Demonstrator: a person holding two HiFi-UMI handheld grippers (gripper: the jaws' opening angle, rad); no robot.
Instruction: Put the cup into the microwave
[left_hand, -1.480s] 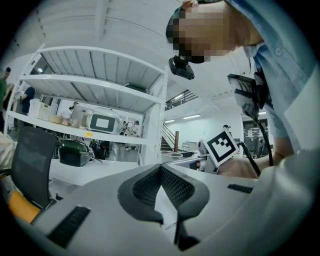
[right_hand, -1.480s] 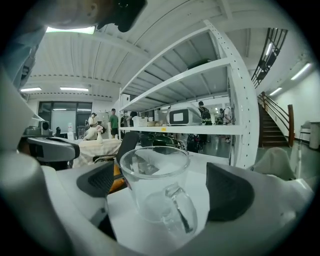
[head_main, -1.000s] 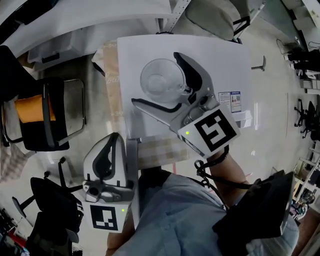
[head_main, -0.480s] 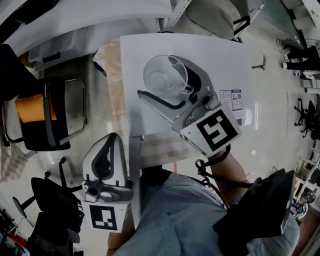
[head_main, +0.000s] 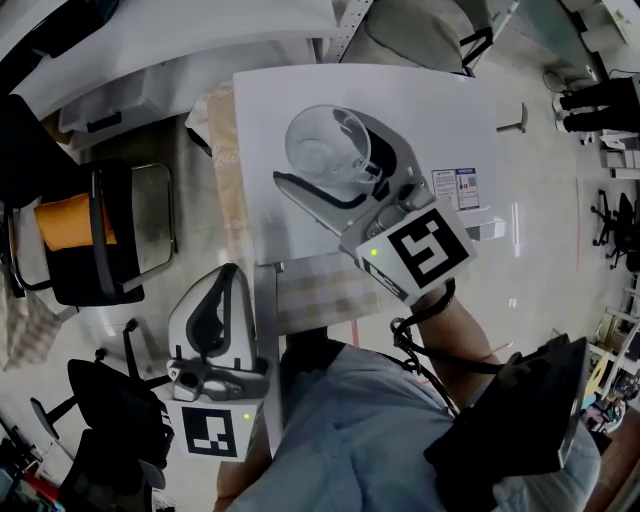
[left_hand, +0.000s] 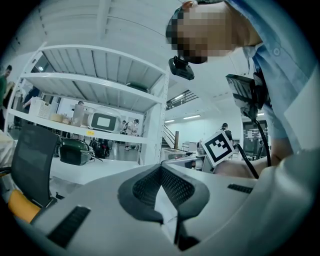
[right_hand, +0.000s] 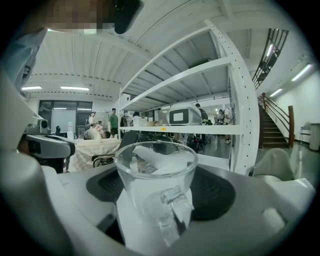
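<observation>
Gripping step | right gripper (head_main: 312, 150): jaws have just been closing around the cup (head_main: 325, 148), now pinching it | cup stands on the white top (head_main: 440, 110), handle toward this gripper | left gripper (head_main: 228, 280): pressed together, empty | advice: hold firm, lift upright

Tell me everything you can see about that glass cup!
The glass cup is clear, round and looks empty, with a small handle facing the right gripper view's camera. It is upright, mouth up, over a white surface. The right gripper has just been closing its jaws; the dark pads now press its two sides.
</observation>
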